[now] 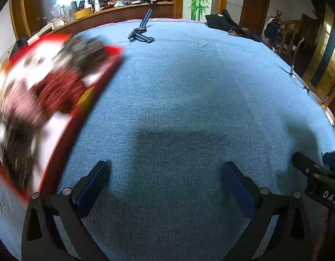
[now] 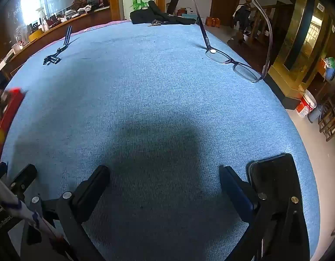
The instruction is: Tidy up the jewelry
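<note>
Both tongs are seen spread as wide as they go, with nothing between the fingers of either. The left tongs (image 1: 165,184) are held over bare blue cloth on the tabletop (image 1: 189,82), tilted steeply downward. The right tongs (image 2: 164,187) are held the same way over the same cloth, and part of them is also caught at the right edge of the left wrist view.

A red box (image 1: 50,100) with a blurred, patterned top is seen at the left of the left tongs, close beside the left finger; its contents cannot be made out because of the blur. Only a corner of it is shown at the far left in the right wrist view.

A wristwatch (image 1: 139,33) with a dark blue striped strap is found lying far across the tabletop, near the back edge, well apart from both tongs. A pair of spectacles (image 2: 235,62) is seen resting lens-down near the right edge of the tabletop, its arms raised upward. A black garment (image 2: 158,16) is laid at the far edge, with a small bunch of keys (image 2: 154,23) just beside it.

A dark flat object, seemingly a phone (image 2: 274,187), is seen just right of the right tongs' right finger; whether it touches the finger cannot be told
</note>
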`<state>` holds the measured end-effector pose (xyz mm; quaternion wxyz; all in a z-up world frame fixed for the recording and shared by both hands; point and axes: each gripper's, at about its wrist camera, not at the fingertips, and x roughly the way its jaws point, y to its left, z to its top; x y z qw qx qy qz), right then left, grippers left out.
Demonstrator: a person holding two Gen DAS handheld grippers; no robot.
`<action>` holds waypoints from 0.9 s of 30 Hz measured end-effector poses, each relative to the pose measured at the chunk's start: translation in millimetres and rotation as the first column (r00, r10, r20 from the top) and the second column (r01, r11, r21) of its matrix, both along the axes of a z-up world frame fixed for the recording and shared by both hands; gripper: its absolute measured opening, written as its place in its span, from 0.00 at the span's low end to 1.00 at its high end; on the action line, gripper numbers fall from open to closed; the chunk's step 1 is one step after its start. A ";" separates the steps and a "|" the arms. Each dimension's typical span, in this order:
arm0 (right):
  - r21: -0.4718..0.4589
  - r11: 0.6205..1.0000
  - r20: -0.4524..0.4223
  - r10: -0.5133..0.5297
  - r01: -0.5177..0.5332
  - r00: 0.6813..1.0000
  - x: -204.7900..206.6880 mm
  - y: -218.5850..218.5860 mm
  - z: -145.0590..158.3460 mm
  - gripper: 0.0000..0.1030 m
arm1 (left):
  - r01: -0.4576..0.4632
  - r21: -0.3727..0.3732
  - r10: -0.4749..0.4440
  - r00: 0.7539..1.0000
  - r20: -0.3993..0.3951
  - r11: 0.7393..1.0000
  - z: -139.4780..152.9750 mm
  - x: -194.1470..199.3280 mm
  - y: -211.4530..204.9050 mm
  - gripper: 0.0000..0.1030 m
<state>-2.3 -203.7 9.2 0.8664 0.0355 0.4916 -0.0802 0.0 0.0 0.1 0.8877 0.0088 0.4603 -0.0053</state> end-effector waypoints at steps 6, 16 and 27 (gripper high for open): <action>-0.001 1.000 0.003 0.000 0.000 1.000 -2.4 0.8 0.6 1.00 | 0.000 -0.010 0.000 1.000 -0.002 1.000 -0.1 0.0 0.3 1.00; -0.001 1.000 0.002 -0.010 0.010 1.000 -8.7 1.6 1.4 1.00 | 0.000 -0.010 0.000 1.000 -0.002 1.000 -1.6 -0.4 1.5 1.00; 0.011 1.000 -0.036 -0.007 0.007 0.999 -7.2 -1.8 1.2 0.99 | 0.000 -0.010 0.000 1.000 -0.002 1.000 -3.8 0.5 1.6 1.00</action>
